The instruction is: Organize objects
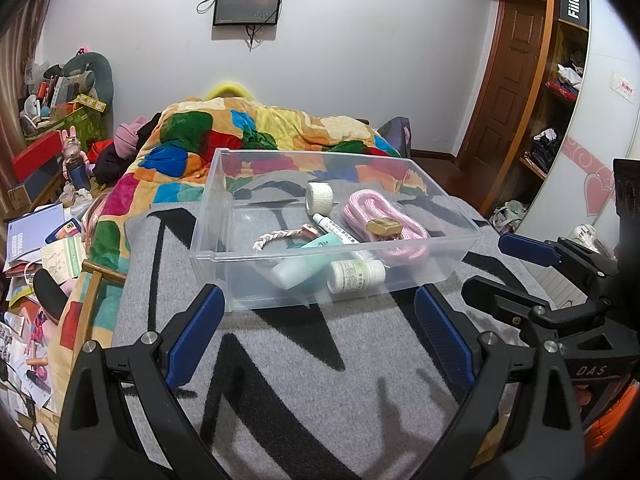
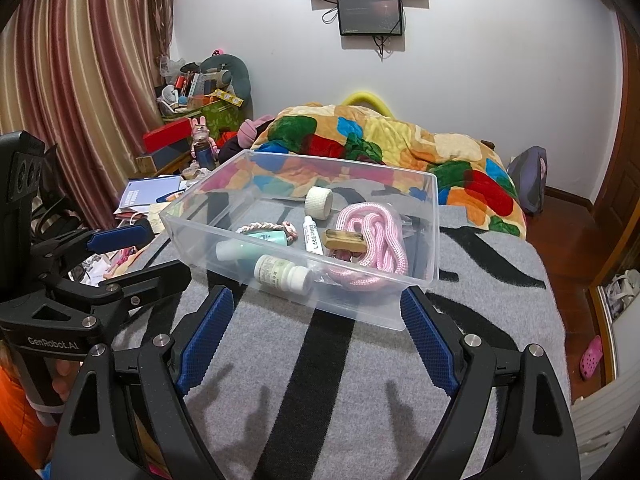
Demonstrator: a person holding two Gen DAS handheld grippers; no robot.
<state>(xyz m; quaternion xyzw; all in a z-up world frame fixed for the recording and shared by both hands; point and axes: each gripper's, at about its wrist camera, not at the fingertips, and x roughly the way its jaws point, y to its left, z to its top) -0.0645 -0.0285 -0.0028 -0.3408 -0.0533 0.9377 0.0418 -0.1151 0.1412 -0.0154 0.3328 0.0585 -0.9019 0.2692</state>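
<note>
A clear plastic bin sits on a grey and black blanket. It holds a pink rope, a wooden block, a white tape roll, a white pill bottle, a mint tube, a small white tube and a braided band. My left gripper is open and empty just before the bin's near wall. My right gripper is open and empty, also at the near wall.
A colourful quilt is heaped behind the bin. Papers and boxes clutter the floor left of the bed. The right gripper shows at the right of the left wrist view; the left gripper shows at the left of the right wrist view.
</note>
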